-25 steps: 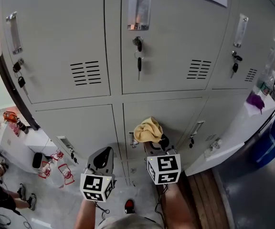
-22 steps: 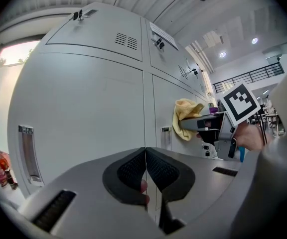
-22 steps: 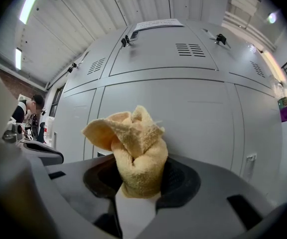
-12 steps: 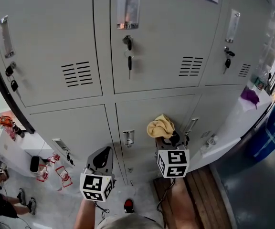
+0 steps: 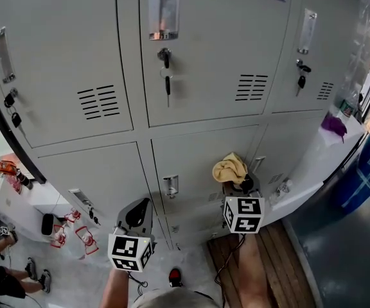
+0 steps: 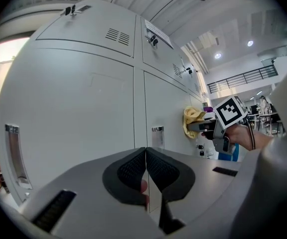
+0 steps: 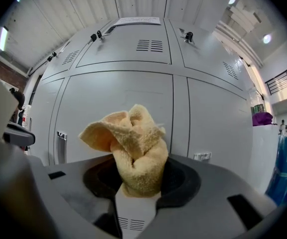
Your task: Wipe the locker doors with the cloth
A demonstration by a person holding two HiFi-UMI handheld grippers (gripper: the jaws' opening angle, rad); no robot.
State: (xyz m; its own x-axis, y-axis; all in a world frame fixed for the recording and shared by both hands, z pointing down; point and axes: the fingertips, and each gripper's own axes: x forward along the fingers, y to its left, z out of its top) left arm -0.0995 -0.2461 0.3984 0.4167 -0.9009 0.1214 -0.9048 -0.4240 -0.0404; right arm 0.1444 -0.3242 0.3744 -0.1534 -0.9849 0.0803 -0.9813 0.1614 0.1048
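Looking down in the head view: grey locker doors (image 5: 198,50) fill most of the frame. The right gripper (image 5: 238,183), lower centre-right, points at the lower row with the yellow cloth (image 5: 230,169) bunched at its tip. This is probably so the wad meets the metal first. The left gripper (image 5: 137,212), lower left of centre, is held back from the doors and appears idle.

Left gripper view: jaws pressed together, nothing between them. At right of frame the cloth (image 6: 191,120) looks pressed against a lower door, with the right gripper just behind it.

Right gripper view: jaws clamped on the lower part of the cloth (image 7: 133,148). Its loose upper folds spread ahead toward the lower doors. Judgement: the grip suits a wiping stroke on the lower row.
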